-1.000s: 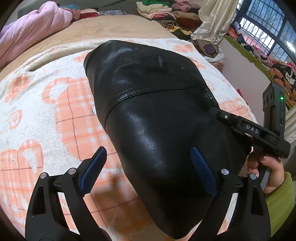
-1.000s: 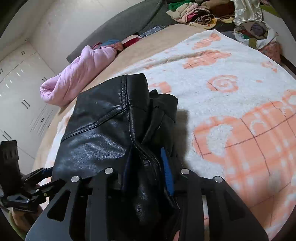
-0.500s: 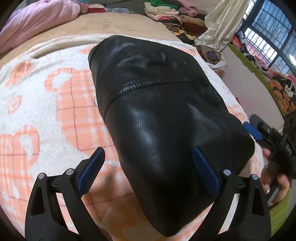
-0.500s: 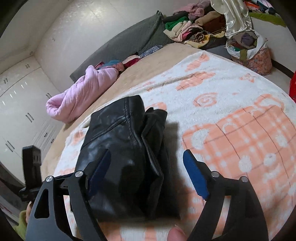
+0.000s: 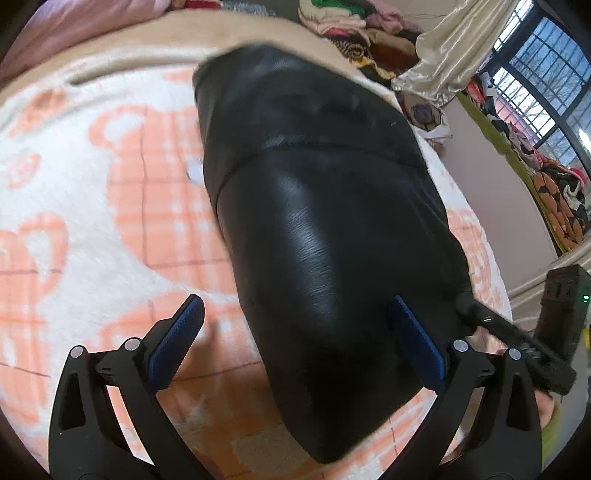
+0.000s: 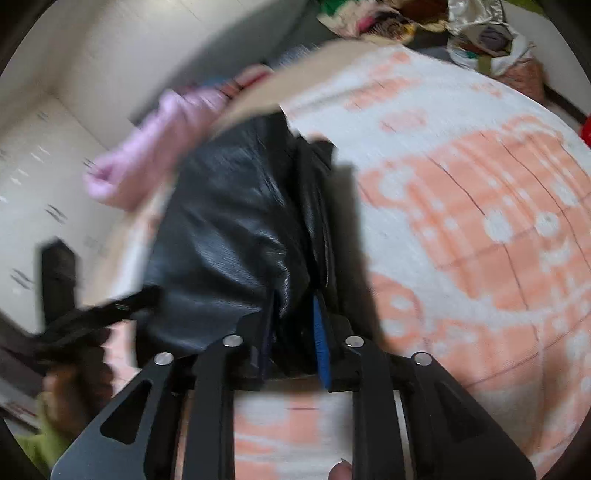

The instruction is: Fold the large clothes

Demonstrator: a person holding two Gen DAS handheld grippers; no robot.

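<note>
Nearest my left camera, I see my left gripper [image 5: 295, 332] with its blue-padded fingers [image 5: 177, 332] spread wide and released, one on either side of the near end of the black leather jacket [image 5: 325, 206]. The jacket is a smooth, glossy, folded bundle with a stitched seam across it, lying on the bed through the middle of the frame. Under it is a fluffy white blanket [image 5: 74, 221] with orange check shapes, bare on the left half of the frame.

In my right camera, blurred, my right gripper [image 6: 295, 328] has its fingers clenched on a creased fold at the jacket's [image 6: 229, 229] near edge. The blanket [image 6: 480, 221] is open on the right side.

Further off, a pink quilt [image 6: 147, 166] lies at the upper left, and a heap of clothes [image 5: 351, 22] sits at the top of the left view beside a pale satin curtain [image 5: 450, 44].
</note>
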